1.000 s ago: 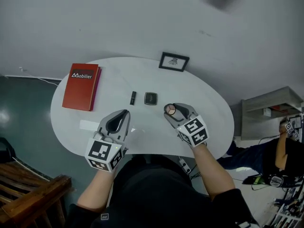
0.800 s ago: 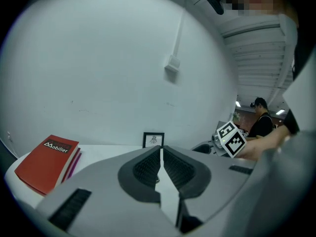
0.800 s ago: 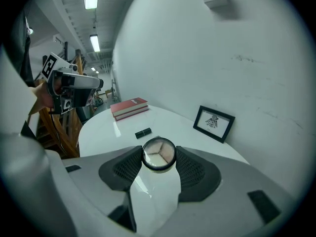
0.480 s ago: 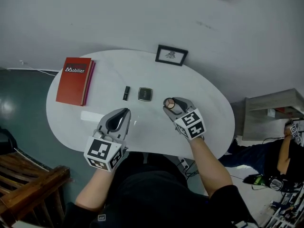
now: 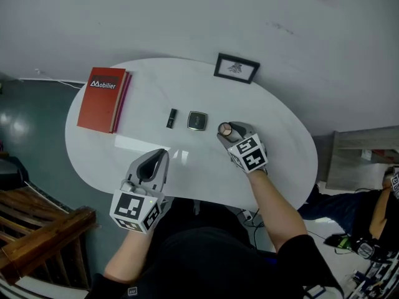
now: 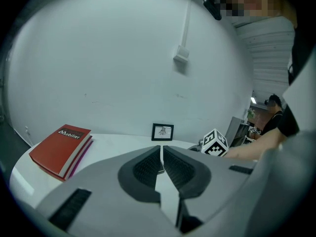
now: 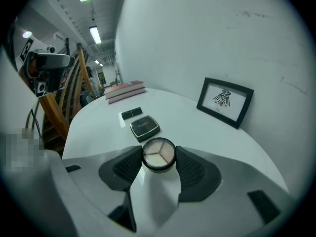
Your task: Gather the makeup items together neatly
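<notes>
Left tongs [image 5: 163, 152]: jaws closed together, nothing between them; tips point forward and slightly down. Right tongs [image 5: 227, 130]: jaws clamped on a round powder case [image 7: 158, 155], one pad pressing each side; tips point more steeply down. The left forearm [image 5: 128, 254] and the right forearm [image 5: 271, 199] extend forward from the body, the right reaching further ahead than the left.

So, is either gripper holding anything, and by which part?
The right gripper holds the round compact by its rim, a jaw on each side. The left gripper is shut and empty.
</notes>
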The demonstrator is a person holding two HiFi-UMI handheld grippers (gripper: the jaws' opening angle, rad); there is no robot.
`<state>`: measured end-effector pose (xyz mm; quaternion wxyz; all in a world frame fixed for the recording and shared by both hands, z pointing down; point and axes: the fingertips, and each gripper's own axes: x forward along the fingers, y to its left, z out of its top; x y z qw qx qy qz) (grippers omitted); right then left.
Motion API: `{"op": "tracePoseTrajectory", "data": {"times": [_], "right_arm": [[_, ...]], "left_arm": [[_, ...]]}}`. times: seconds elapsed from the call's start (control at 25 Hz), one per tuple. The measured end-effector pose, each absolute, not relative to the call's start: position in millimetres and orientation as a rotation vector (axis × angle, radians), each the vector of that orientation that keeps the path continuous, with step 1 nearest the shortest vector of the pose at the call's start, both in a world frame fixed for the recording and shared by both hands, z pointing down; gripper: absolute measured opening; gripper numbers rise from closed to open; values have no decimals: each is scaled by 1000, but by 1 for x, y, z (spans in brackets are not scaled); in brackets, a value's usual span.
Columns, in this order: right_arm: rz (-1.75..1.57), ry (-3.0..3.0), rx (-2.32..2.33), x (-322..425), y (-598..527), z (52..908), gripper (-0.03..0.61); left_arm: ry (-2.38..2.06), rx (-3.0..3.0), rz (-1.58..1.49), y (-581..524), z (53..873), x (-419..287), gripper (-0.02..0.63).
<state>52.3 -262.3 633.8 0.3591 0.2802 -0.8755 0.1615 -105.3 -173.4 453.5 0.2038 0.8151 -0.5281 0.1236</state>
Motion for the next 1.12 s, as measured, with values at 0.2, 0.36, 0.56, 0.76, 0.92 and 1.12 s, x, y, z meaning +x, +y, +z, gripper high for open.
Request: {"op": "tracePoseTrajectory", "data": {"times": [0.2, 0.36, 0.56, 0.76, 0.92, 1.12], "right_arm": [[422, -2243, 707, 47, -268, 648, 232], [416, -2225, 719, 47, -274, 655, 232], [415, -2208, 738, 48, -278, 660, 232], [425, -2194, 718, 47, -274, 664, 232], [443, -2220, 781, 51, -271, 644, 232], [467, -2292, 937, 60, -269, 586, 232]], "left_arm": [[-1500, 2229, 345, -169, 459, -113, 28], [-1512, 2218, 342, -167, 460, -118, 28], [-1516, 2206, 345, -166, 460, -125, 26], [-1504, 2214, 334, -167, 459, -130, 27], [-1479, 2257, 311, -169, 451, -133, 26], [-1457, 2330, 285, -174, 430, -141, 26]]}}
